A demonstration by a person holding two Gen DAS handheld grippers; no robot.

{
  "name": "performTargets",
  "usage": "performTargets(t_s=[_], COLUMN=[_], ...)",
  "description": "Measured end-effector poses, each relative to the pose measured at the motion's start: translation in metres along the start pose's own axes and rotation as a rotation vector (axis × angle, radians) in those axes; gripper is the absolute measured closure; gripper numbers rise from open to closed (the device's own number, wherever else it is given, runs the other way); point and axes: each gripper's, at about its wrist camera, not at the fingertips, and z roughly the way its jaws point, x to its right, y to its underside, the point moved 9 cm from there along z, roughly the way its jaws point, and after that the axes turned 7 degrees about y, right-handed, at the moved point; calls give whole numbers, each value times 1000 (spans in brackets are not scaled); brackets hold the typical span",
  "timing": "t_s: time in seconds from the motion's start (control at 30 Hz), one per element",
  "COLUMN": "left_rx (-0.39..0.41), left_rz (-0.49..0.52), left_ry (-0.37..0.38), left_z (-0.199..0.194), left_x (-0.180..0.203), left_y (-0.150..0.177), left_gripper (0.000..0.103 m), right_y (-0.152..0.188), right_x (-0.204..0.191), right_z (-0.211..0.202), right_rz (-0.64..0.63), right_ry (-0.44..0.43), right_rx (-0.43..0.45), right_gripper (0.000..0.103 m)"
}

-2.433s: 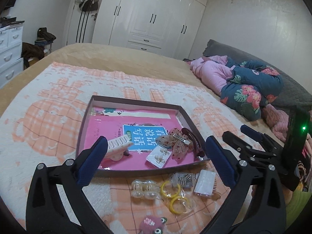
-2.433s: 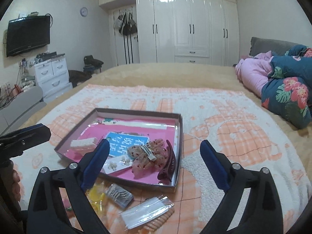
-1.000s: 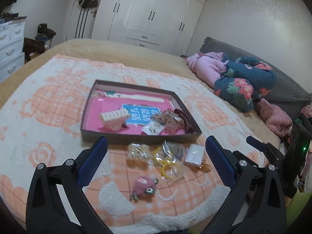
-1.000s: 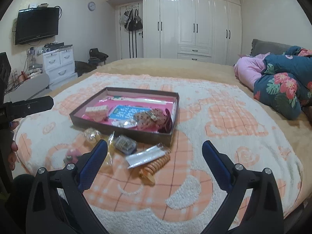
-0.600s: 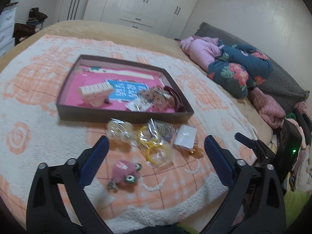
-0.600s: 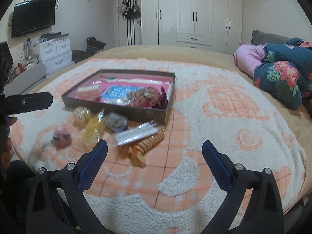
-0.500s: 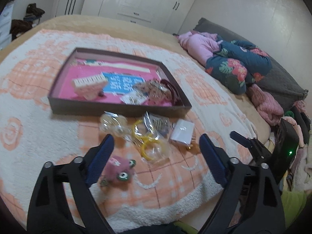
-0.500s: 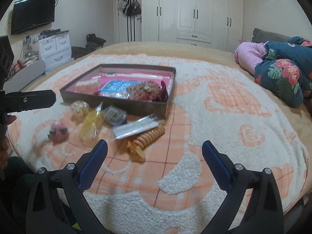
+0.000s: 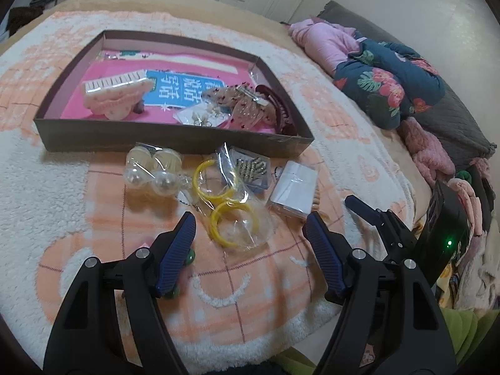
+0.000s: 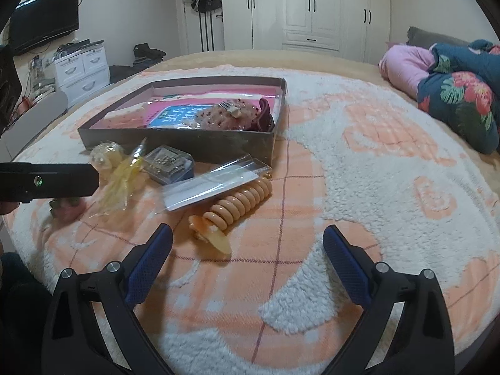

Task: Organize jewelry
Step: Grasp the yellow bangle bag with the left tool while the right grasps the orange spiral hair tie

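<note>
Hoops bagged in crinkly film just in front of tray on bed: light, slippery, best pinched at bag's edge; left gripper fingers closing, nothing between; right gripper fingers apart, empty.

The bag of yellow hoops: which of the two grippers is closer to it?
Left. The left gripper, jaws closing, empty, sits just short of the bag of yellow hoops; the right gripper is off to its side, past the packets.

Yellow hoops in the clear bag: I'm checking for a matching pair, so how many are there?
2. One yellow hoop lies nearer the box; the other yellow hoop lies nearer the left gripper. The bag could hide more.
</note>
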Motion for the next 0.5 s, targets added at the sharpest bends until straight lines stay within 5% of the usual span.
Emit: performTargets(t_s=[0.23,0.5], left_rx=[-16,-43], left_rz=[-7,-15], left_ry=[-5,-53], left_z=[14,26], left_x=[-4,-12], left_y=[-9,-13], left_gripper=[39,44], right_y=[-7,-9], right_x=[-3,11], right_z=[12,16], right_rz=[-3,22], right_ry=[-5,0], right_rx=[0,1], right_gripper=[19,50])
